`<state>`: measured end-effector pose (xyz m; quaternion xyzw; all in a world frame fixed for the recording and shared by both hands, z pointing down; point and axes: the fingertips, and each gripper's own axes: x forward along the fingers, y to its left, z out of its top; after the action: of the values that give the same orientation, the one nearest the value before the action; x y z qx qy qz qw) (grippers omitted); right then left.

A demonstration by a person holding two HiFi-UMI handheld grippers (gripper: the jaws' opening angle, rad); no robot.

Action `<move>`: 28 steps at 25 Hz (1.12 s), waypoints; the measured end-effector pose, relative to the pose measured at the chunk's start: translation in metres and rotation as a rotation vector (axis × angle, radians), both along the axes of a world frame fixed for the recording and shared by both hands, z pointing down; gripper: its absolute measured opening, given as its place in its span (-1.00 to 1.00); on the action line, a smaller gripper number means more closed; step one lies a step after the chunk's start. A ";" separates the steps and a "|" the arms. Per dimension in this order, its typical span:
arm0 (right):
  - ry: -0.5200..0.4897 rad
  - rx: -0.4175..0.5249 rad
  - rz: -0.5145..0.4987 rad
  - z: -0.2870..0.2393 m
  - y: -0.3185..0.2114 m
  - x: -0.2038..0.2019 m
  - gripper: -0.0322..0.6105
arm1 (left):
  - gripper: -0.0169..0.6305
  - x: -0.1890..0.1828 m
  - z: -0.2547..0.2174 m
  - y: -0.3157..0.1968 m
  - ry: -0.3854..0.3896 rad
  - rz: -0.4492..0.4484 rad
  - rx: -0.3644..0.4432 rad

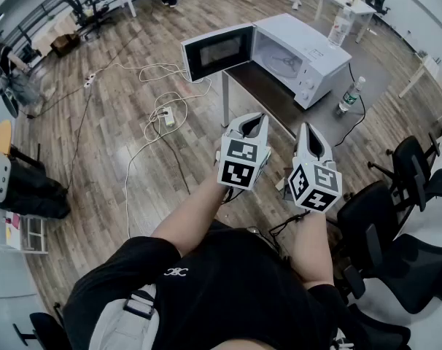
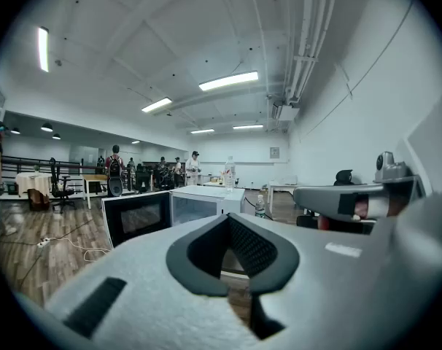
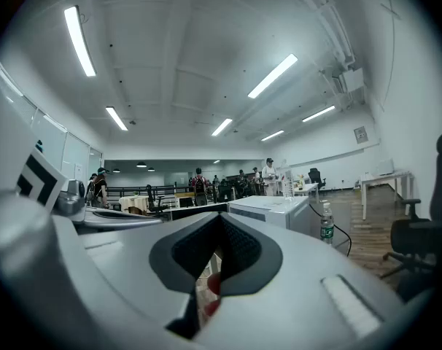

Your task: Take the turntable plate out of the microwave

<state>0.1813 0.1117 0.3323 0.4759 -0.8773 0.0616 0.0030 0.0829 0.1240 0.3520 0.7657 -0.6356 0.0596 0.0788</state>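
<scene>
Both tongs, left [image 1: 256, 117] & right [image 1: 306, 127], are closed w/ nothing in them, held side by side, prob. waiting for approach. Microwave [image 1: 308, 46] stands on bench [image 1: 276, 108] at 1 o'clock; door [image 1: 217, 51] hangs open, so turntable plate [image 1: 283, 63] inside is reachable.

No readable text anywhere; white logo [image 1: 176, 271] on the black shirt too small to read, green label on the water bottle [image 1: 350, 95] illegible, wall sign [image 2: 274, 152] blurred, marker cubes [image 1: 242, 163] show only black-white squares
</scene>
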 end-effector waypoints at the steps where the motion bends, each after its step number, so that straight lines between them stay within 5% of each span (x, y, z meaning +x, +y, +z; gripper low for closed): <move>1: 0.003 0.000 -0.002 0.002 0.001 0.003 -0.88 | -0.92 0.002 0.000 0.000 0.007 -0.005 0.003; 18: -0.024 -0.036 -0.073 0.020 0.001 0.001 -0.88 | -0.92 0.012 0.017 -0.009 0.000 -0.025 -0.042; 28: 0.005 -0.043 -0.052 0.033 -0.073 -0.028 -0.88 | -0.92 -0.020 0.025 -0.090 0.009 -0.007 -0.032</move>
<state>0.1537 0.0389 0.3652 0.4528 -0.8879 0.0791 0.0169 0.0627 0.0336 0.3770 0.7625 -0.6367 0.0661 0.0941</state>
